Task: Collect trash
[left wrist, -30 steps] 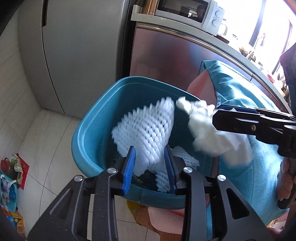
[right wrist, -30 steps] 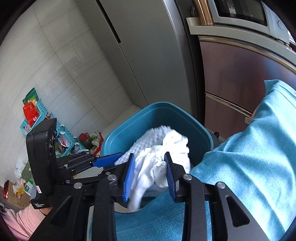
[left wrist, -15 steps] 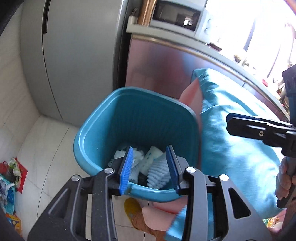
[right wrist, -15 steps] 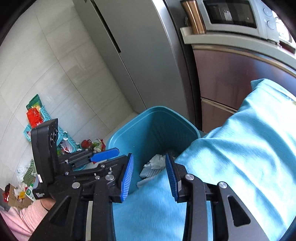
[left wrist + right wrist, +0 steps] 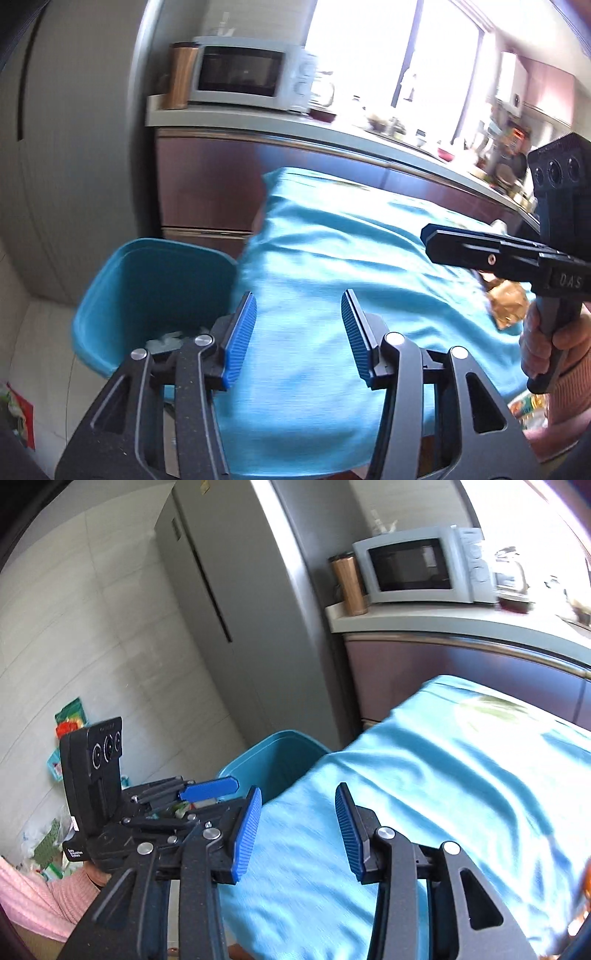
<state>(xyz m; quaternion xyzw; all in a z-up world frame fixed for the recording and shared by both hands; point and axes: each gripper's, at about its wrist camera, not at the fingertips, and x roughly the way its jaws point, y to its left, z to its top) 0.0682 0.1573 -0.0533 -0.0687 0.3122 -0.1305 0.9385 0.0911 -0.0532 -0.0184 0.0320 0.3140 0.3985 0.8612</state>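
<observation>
Both grippers have swung from the bin (image 5: 147,295) to the cloth (image 5: 351,277).
Left gripper (image 5: 299,332) and right gripper (image 5: 297,830) opening, empty; next wrapper (image 5: 508,304) probably needs grabbing.

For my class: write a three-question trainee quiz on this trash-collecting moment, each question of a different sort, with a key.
1. True or false: the left claw grips a white tissue.
2. Where does the blue bin stand? A) on the counter B) on the floor beside the table's turquoise cloth C) inside the fridge
3. Fill in: beside the microwave stands a copper-coloured ____.

Key: 1 false, nothing is between its opening jaws; 2 B; 3 tumbler.
</observation>
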